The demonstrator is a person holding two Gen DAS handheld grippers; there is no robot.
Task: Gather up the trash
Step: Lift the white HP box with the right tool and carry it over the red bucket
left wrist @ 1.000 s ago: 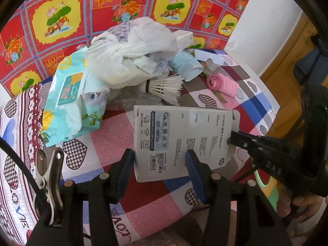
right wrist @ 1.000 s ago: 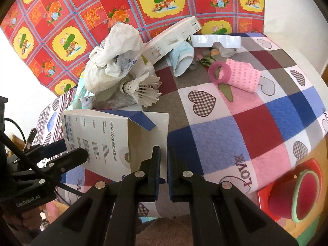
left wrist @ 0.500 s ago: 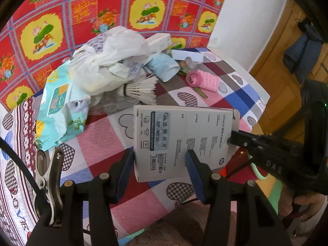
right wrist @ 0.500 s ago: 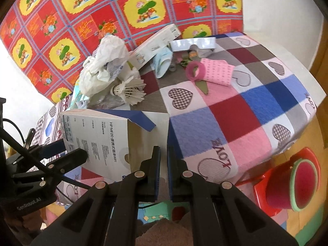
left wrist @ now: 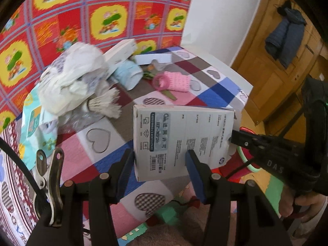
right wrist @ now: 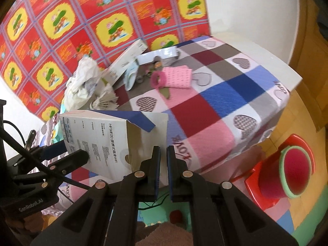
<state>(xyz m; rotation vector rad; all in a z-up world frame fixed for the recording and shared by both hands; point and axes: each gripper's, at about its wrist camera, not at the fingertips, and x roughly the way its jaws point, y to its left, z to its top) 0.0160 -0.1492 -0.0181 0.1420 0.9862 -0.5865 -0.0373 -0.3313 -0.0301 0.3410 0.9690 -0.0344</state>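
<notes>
A white cardboard box [left wrist: 180, 139] with printed text hangs in the air over the table's front corner, held from both ends. My left gripper [left wrist: 160, 157] is shut across its barcode end, blue pads pressing both sides. My right gripper [right wrist: 163, 153] is shut on the open flap [right wrist: 160, 127] at the other end, and its tip [left wrist: 235, 138] shows at the box's right side. The box [right wrist: 102, 137] and the left gripper [right wrist: 71, 153] also appear in the right wrist view. A pink bucket with a green rim [right wrist: 295, 172] stands on a red stool, low on the right.
On the heart-patterned checked cloth [right wrist: 225, 94] lie crumpled white paper [left wrist: 75, 78], a shuttlecock [left wrist: 106, 104], a pink roll [left wrist: 172, 81], a pale blue item [left wrist: 129, 75], white boxes [left wrist: 121, 51] and a teal wipes pack [left wrist: 34, 123]. A jacket [left wrist: 287, 34] hangs on a wooden door.
Both grippers have carried the box back from the trash pile and off toward the table's front right corner. The bucket now looks nearer. Neither grip has changed.
</notes>
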